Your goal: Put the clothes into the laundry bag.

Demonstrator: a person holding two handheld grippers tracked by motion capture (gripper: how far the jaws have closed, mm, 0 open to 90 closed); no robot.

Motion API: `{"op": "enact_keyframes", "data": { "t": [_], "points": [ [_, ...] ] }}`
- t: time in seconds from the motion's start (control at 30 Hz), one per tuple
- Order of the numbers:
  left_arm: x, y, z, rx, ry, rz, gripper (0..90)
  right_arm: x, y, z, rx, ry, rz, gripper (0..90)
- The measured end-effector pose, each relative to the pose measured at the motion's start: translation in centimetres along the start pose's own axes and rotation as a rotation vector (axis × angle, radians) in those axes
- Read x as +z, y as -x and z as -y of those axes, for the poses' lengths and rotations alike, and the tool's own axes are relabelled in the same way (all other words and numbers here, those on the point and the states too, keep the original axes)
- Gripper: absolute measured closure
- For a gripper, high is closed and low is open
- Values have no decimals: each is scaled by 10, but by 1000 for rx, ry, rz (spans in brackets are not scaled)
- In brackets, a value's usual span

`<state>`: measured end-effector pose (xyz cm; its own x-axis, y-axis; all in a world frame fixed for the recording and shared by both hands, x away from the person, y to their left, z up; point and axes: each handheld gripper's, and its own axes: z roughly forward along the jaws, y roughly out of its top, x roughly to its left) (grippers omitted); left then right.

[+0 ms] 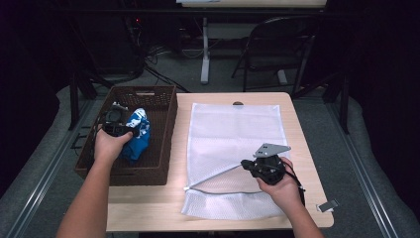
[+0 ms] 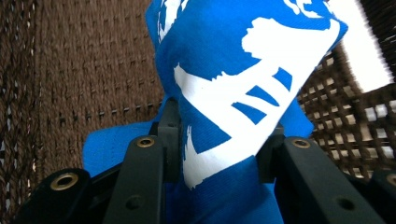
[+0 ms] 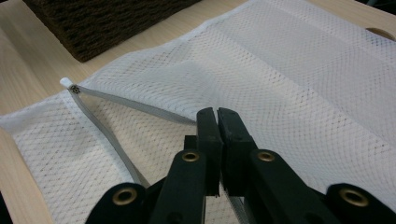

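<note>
The table (image 1: 148,208) is mostly covered by a white mesh laundry bag (image 1: 233,134), laid flat with its zipper (image 3: 100,133) opened near the 6 o'clock end. At 9 o'clock, hanging partly over the table edge, sits a brown woven basket (image 1: 163,144), and the blue cloth (image 1: 137,136) with white print is found inside it.

The cloth is clamped by the left gripper (image 2: 219,154), jaws closed partway around a bunched fold, so a decent grip looks to be had. The right gripper (image 3: 217,133) is pinched tight on the upper lip of the bag's opening, which is lifted a little off the lower layer – though how much mesh is actually caught can't quite be made out from behind the jaws.

For the step to go well, the cloth should be lifted straight up until the basket wall is cleared, then carried toward 3 o'clock. The bag's lip should be raised higher first so a proper mouth is formed, and the cloth fed in low, trailing end included, before anything is let go.
</note>
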<state>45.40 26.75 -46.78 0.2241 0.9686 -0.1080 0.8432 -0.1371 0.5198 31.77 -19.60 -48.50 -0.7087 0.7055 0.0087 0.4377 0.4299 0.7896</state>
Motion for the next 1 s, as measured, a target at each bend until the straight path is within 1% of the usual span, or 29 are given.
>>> {"op": "enact_keyframes", "data": {
  "t": [0.07,0.17,0.33,0.6,0.73,0.77,0.83,1.0],
  "points": [
    [-4,2,0,16,9,-1,648,0,0,0,-2,-1,-1,880],
    [-12,5,0,35,16,20,647,-1,0,0,-1,-1,-1,880],
    [-20,10,3,72,29,37,647,-1,0,0,-1,1,1,880],
    [-36,16,9,101,77,82,648,-1,1,0,0,1,4,880],
    [-45,19,13,129,96,99,648,-2,1,0,8,1,5,880],
    [-47,21,14,129,100,102,648,-2,1,0,2,2,5,880],
    [-52,23,16,146,105,112,648,-2,1,0,5,1,5,880],
    [-64,29,21,173,124,142,649,-2,1,0,3,2,4,880]
  ]
}}
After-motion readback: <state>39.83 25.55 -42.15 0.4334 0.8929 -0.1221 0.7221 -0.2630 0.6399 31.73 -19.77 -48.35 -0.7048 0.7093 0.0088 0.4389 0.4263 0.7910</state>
